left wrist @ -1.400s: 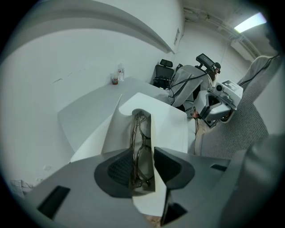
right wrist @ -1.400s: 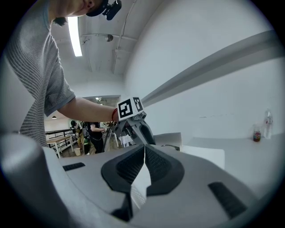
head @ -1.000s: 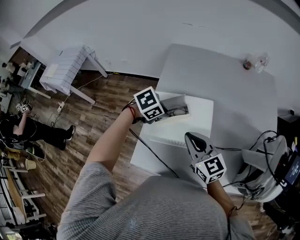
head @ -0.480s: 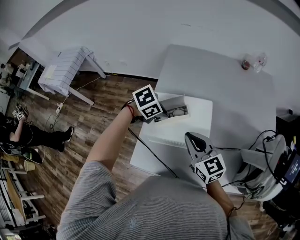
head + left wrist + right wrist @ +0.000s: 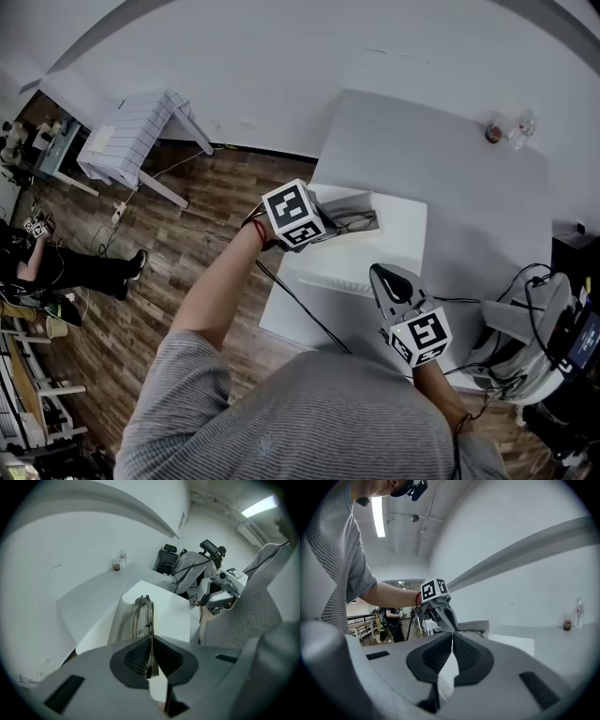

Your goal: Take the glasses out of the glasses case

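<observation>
A grey glasses case (image 5: 349, 202) lies open on a white pad (image 5: 398, 234) on the table. My left gripper (image 5: 330, 225) reaches down into the case from the left. In the left gripper view its jaws are closing, and the pads of the left gripper (image 5: 151, 641) pinch the thin dark frame of the glasses (image 5: 142, 615), which stand on edge inside the case (image 5: 118, 623). My right gripper (image 5: 382, 275) hovers near the pad's front edge. In its own view the right gripper (image 5: 452, 641) is shut with nothing held, and it looks at the case (image 5: 477, 626).
The white table (image 5: 450, 178) runs back to the wall, with two small bottles (image 5: 507, 126) at its far right corner. Cables and a grey chair (image 5: 520, 333) crowd the right side. A white rack (image 5: 131, 141) stands on the wooden floor at the left.
The left gripper's marker cube has shifted slightly toward the case and tilted. The glasses now show as a dark thin line at its tips. The right gripper has not moved.
</observation>
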The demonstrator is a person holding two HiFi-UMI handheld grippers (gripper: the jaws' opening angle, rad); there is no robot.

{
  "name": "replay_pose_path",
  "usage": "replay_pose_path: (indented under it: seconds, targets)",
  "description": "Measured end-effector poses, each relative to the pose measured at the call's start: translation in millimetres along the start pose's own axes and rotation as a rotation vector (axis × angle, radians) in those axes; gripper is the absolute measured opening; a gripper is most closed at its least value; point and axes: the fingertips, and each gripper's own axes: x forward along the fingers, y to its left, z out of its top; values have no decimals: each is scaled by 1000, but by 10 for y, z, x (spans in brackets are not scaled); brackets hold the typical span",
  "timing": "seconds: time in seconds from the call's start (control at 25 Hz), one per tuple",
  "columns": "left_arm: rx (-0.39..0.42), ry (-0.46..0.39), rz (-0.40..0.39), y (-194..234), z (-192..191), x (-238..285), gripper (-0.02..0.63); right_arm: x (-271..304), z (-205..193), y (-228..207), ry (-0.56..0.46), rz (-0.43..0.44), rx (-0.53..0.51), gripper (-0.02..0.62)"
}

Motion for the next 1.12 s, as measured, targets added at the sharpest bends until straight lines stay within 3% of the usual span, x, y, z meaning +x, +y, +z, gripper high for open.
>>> replay_pose_path:
  seconds: [0.4, 0.84, 1.12]
  targets:
    - [82, 1, 113, -3, 38, -44, 28, -7, -17, -12, 3, 0, -1, 14]
    - [72, -5, 142, 18, 27, -55, 28, -10, 42, 14, -1, 5, -19, 14]
    - [56, -72, 159, 4, 134, -111, 28, -15, 31, 2, -1, 6, -19, 14]
